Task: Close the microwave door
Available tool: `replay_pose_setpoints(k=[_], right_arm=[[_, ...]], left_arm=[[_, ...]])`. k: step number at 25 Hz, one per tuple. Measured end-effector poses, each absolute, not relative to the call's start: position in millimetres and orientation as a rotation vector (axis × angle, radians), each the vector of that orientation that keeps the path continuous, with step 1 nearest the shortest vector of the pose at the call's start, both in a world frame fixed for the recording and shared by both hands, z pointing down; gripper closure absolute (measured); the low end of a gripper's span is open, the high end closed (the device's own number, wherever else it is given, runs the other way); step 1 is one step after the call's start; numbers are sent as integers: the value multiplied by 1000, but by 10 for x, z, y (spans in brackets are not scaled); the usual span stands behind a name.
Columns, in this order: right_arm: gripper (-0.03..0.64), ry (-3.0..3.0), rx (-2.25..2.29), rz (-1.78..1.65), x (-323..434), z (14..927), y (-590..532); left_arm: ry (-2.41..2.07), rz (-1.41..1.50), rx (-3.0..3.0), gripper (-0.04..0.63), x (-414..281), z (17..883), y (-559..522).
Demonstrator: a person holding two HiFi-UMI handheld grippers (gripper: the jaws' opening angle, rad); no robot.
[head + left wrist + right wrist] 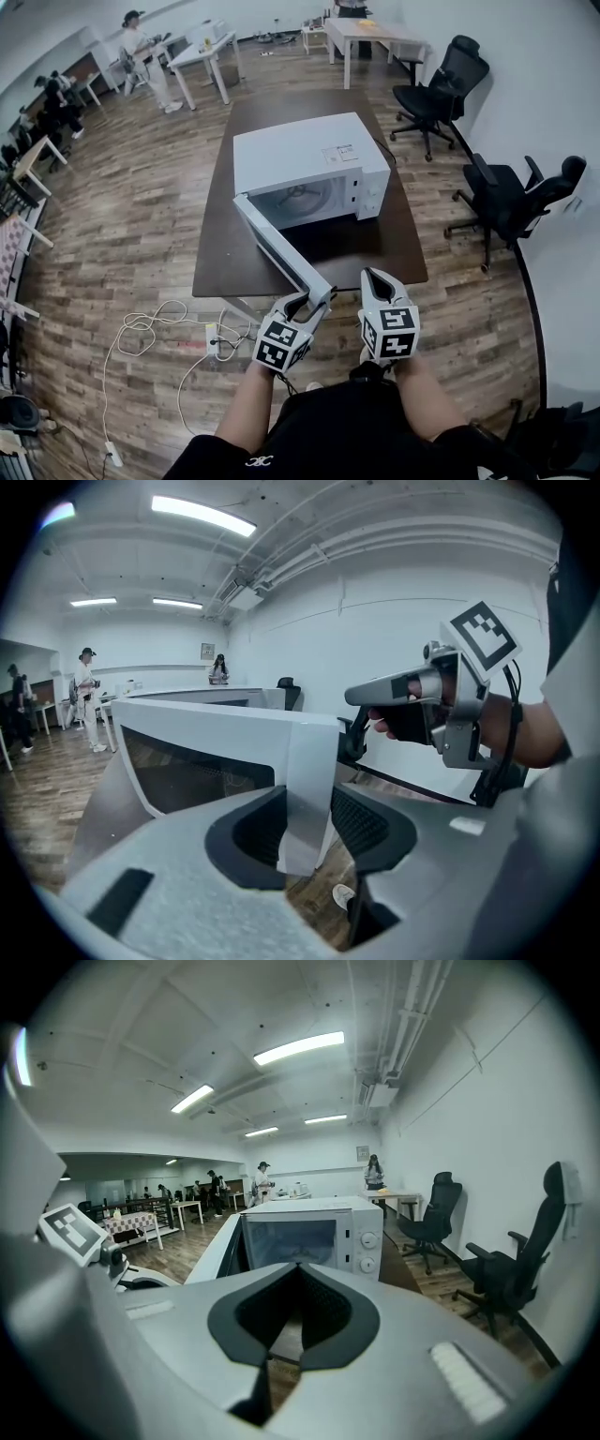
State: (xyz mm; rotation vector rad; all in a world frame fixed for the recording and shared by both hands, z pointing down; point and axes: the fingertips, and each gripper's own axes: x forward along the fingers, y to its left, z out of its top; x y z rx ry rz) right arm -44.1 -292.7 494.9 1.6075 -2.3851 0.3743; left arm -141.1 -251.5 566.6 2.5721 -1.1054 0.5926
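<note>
A white microwave (309, 155) stands on a dark brown table (375, 248), and its door (281, 246) is swung open toward me on the left. My left gripper (314, 305) is at the door's free end. In the left gripper view the door's edge (305, 789) stands upright between the jaws, and both pads touch it. My right gripper (375, 275) is shut and empty, just right of the door's end, above the table's near edge. In the right gripper view it (298, 1269) faces the microwave's open cavity (291, 1241) and control knobs (363, 1251).
Two black office chairs (436, 89) (511, 197) stand to the right of the table. White cables and a power strip (159, 333) lie on the wooden floor at the near left. Other tables (361, 33) and a person (141, 52) are at the back of the room.
</note>
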Motion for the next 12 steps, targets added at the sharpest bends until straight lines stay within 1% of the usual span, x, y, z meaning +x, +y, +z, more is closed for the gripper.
replay_pose_setpoints(k=[12], right_arm=[[607, -2373, 1665, 402, -9, 4935, -3322]], left_arm=[[-1176, 589, 2534, 430, -940, 5668, -2985]])
